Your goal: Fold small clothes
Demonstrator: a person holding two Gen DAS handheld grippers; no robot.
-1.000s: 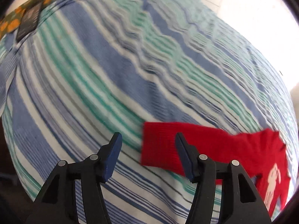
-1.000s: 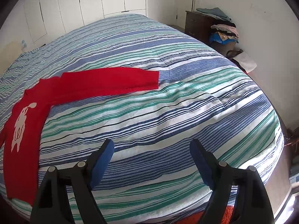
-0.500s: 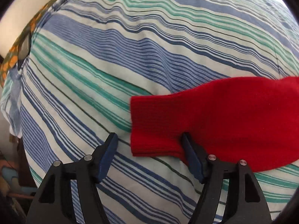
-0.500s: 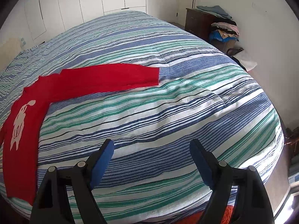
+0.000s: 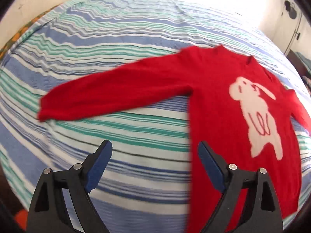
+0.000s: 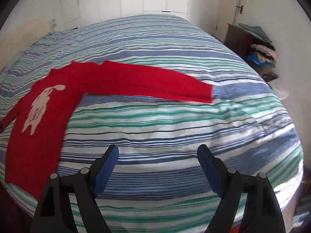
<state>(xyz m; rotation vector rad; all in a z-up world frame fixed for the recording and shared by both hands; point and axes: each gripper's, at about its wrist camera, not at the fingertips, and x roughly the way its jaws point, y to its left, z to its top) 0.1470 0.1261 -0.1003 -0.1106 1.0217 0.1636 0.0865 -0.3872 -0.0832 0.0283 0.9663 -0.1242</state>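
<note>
left hand-held gripper (image 5: pixel 155 159) is over the bed (image 5: pixel 116 38), jaws opening w/ nothing between them; right hand-held gripper (image 6: pixel 157 162) gapes wide, empty too. beyond them 1 red sweater (image 5: pixel 223 101) lies flat on the bed, face up, both sleeves spread out. looks like no fold's made yet; sleeves & body all left. far back: 1 dresser (image 6: pixel 241 38) w/ piled clothes.

striped bed (image 6: pixel 175 132) open (flat), sweater (image 6: pixel 58 101) leftward

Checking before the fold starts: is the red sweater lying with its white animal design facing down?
No, the red sweater lies spread on the striped bedspread with the white animal design facing up.
</note>
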